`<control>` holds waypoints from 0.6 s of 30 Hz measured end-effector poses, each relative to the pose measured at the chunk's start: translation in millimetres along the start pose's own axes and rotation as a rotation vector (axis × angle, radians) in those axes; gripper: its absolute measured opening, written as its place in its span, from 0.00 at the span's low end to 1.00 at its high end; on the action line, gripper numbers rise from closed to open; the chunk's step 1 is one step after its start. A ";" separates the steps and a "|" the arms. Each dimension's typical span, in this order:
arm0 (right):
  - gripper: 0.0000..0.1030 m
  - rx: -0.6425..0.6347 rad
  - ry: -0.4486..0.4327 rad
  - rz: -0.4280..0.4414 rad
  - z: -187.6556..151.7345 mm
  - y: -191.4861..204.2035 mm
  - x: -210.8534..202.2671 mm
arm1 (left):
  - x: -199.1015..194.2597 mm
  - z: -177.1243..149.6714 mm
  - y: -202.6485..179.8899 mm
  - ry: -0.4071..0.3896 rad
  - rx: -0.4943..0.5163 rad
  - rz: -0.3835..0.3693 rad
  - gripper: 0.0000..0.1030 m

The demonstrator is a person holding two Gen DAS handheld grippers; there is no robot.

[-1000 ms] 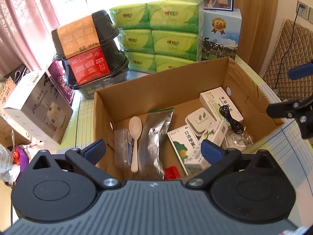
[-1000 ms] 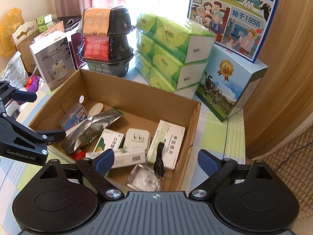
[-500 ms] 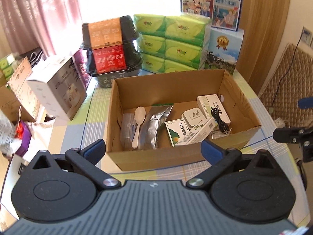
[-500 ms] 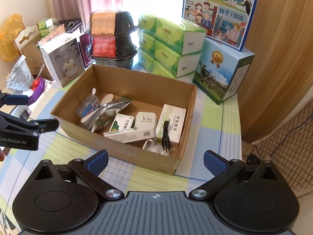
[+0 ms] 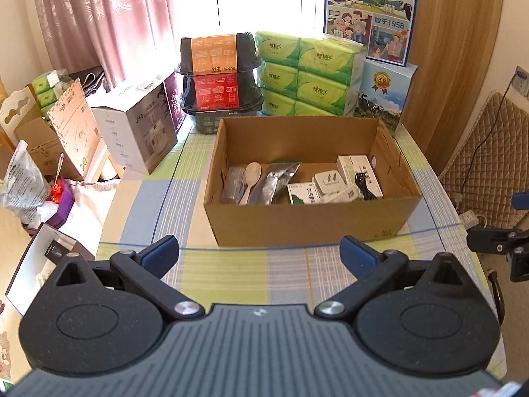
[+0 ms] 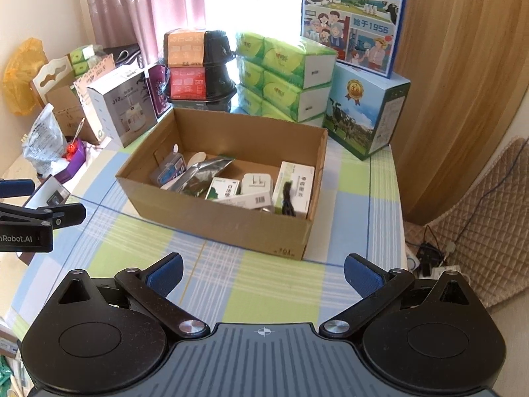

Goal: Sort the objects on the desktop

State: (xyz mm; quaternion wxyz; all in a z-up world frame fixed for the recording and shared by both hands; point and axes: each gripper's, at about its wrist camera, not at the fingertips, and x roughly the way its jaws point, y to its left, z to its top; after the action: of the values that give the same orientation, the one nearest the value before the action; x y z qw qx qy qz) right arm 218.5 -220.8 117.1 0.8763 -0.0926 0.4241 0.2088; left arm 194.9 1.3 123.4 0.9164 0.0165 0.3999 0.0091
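Both hand-held grippers hang wide and empty over the near edge of the counter (image 5: 231,274): our left hand-held gripper (image 5: 259,251) and our right hand-held gripper (image 6: 263,273), each short of the cardboard box (image 5: 307,221). We see the small things inside it: spoon (image 5: 250,178), foil pouch (image 5: 274,182), plug (image 5: 327,180), black cable (image 5: 363,183), a few cartons. We find nothing loose on the checked cloth in front, so we judge the sorting about done; only the tissue packs (image 6: 287,79) behind the box remain.

Each gripper, left gripper (image 5: 259,253) and right gripper (image 6: 263,269), has a ribbed grey body, 2 black round housings, silver screws, black linkage arms and blue finger pads (image 5: 355,249). White "Robot.AI" lettering marks the left one.
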 end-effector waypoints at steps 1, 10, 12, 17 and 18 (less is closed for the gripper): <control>0.98 0.007 -0.002 0.000 -4.3 -0.1 -3.2 | -3.9 -3.9 -0.5 -0.001 -0.002 -0.002 0.99; 0.98 0.044 -0.009 -0.001 -44.7 2.3 -27.9 | -35.6 -35.0 -8.1 -0.018 -0.012 0.007 0.99; 0.98 0.045 -0.013 -0.004 -52.4 3.2 -32.8 | -41.0 -41.3 -10.1 -0.020 -0.016 0.018 0.99; 0.98 0.059 -0.019 0.002 -67.3 3.5 -39.7 | -46.7 -58.0 -15.3 -0.011 -0.008 0.015 0.99; 0.98 0.058 -0.018 0.004 -69.7 4.1 -40.6 | -47.4 -61.2 -16.1 -0.009 -0.006 0.014 0.99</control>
State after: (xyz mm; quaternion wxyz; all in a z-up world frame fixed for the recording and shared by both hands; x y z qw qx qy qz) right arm 145.1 -252.5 105.4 0.8820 -0.0644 0.4224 0.1990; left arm 117.8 -14.8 115.9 0.9181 0.0164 0.3958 0.0167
